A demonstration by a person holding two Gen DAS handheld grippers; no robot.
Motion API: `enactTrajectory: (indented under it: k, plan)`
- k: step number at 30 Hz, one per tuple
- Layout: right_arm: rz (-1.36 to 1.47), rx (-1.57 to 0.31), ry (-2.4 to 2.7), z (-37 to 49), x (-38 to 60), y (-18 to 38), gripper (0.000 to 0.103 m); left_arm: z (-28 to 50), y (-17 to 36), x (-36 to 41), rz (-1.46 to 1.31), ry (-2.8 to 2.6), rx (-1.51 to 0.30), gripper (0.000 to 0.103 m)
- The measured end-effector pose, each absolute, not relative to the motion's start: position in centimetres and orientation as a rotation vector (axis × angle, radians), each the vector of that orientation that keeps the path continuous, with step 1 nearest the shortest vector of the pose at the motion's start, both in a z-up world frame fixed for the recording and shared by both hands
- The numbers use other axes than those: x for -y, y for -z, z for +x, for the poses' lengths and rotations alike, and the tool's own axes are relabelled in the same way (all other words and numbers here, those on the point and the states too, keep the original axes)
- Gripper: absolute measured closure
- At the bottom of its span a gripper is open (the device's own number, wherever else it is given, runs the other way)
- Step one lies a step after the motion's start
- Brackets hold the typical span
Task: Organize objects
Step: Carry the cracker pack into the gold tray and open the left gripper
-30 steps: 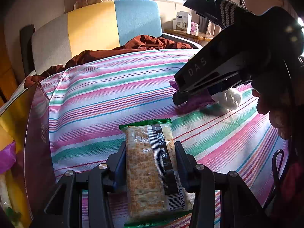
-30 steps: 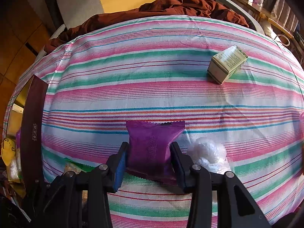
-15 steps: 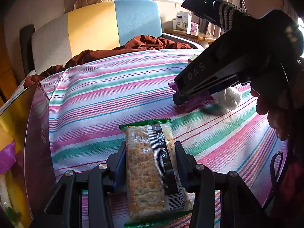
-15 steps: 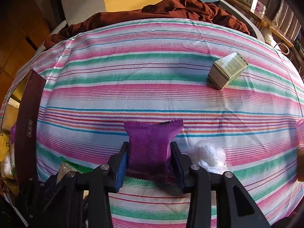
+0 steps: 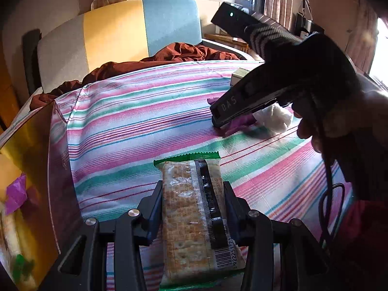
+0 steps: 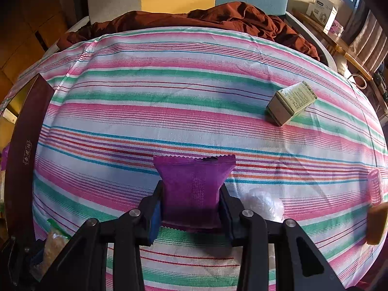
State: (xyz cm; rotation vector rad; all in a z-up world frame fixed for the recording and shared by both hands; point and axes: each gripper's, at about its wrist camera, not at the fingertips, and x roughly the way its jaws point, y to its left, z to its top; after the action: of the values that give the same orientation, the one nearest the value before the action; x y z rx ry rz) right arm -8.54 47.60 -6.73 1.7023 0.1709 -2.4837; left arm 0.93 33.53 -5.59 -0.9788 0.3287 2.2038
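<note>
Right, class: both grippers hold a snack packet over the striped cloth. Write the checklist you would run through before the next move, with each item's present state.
1. Left gripper shut on the cracker packet: ok.
2. Right gripper shut on the purple packet: ok.
3. Box at the left open and within view: ok.
4. Room left inside the box: cannot tell.
5. White plastic wad clear of the right gripper: cannot tell, it lies close beside it.
6. Green carton out of the way: ok.
</note>
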Motion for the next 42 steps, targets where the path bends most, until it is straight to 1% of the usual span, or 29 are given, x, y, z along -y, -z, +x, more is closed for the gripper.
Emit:
enactTrajectory:
  k: [5, 12, 18, 22, 26, 31, 42]
  plan:
    - [1.699, -0.191, 2.49, -8.2, -47.6, 6.8, 0.063, 1.6, 3.2, -31.2, -0.952, -2.21, -0.27, 0.058]
    - [1.696, -0.208, 2.496, -8.9, -47.7, 6.6, 0.063, -0.3, -0.3, -25.9, -0.964, -2.291, -0.105, 0.057]
    - [1.696, -0.214, 2.499, -8.7, -47.6, 6.6, 0.063, -3.4, -0.6, -20.3, -1.055, -2.424, -0.026, 0.057]
    - [1.696, -0.221, 2.501, -9.0, -47.7, 6.9, 0.063, -4.9, 0.5, -17.1, -1.14, -2.511, -0.03, 0.057]
    - [1.694, -0.232, 2.505, -8.6, -47.5, 6.7, 0.063, -5.5, 1.8, -15.5, -1.195, -2.567, -0.081, 0.057]
    - [1.694, -0.236, 2.507, -8.9, -47.5, 6.9, 0.063, -5.7, 2.9, -15.0, -1.235, -2.568, -0.09, 0.057]
    - [1.695, -0.244, 2.514, -8.8, -47.5, 6.8, 0.063, -5.8, 3.7, -15.5, -1.248, -2.559, -0.125, 0.056]
